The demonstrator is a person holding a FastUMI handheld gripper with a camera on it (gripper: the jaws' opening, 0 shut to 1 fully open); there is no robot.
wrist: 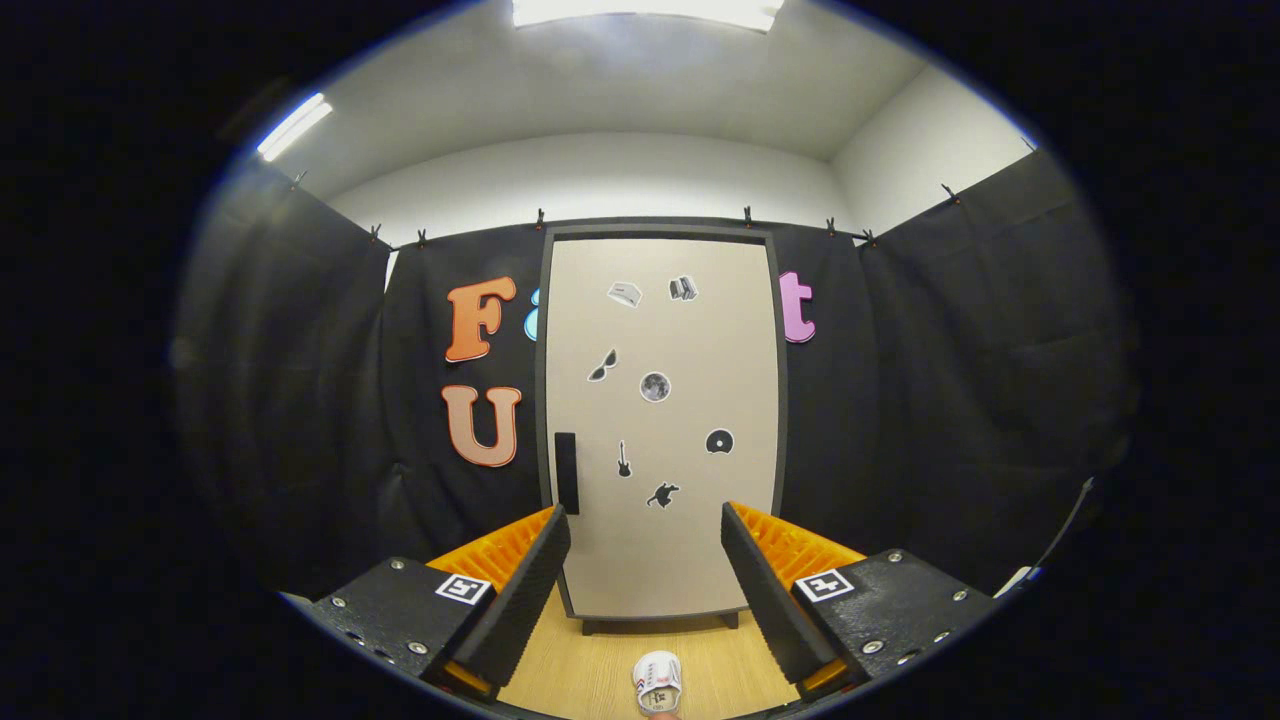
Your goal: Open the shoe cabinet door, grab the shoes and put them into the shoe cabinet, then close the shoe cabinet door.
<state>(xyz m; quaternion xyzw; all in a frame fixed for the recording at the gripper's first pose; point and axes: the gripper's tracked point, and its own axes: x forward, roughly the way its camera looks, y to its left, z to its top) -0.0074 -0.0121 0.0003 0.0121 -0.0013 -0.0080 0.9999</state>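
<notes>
**Door shut, handle up and left of the fingers**

Nearest, at the bottom of the frame, the gripper has its two black-padded fingers spread wide and released, with nothing between them. Just below the gap, at bottom centre, a white shoe lies on the wooden floor, its long axis pointing straight ahead toward the cabinet; it sits nearer than the fingertips and between their lines.

Beyond the fingers, filling the centre of the frame, stands the cabinet, its beige door closed flush in a dark frame and dotted with small stickers. A dark handle runs vertically along the door's left edge, low on the panel, just above the tip of the left finger in the picture.

That relation likely decides the first move: the handle lies ahead, up and left of the open gap, and its long axis is upright, so the fingers would probably need to shift left and close across it from either side. Judging by the closed door and the shoe on the floor, the task appears barely begun.
</notes>
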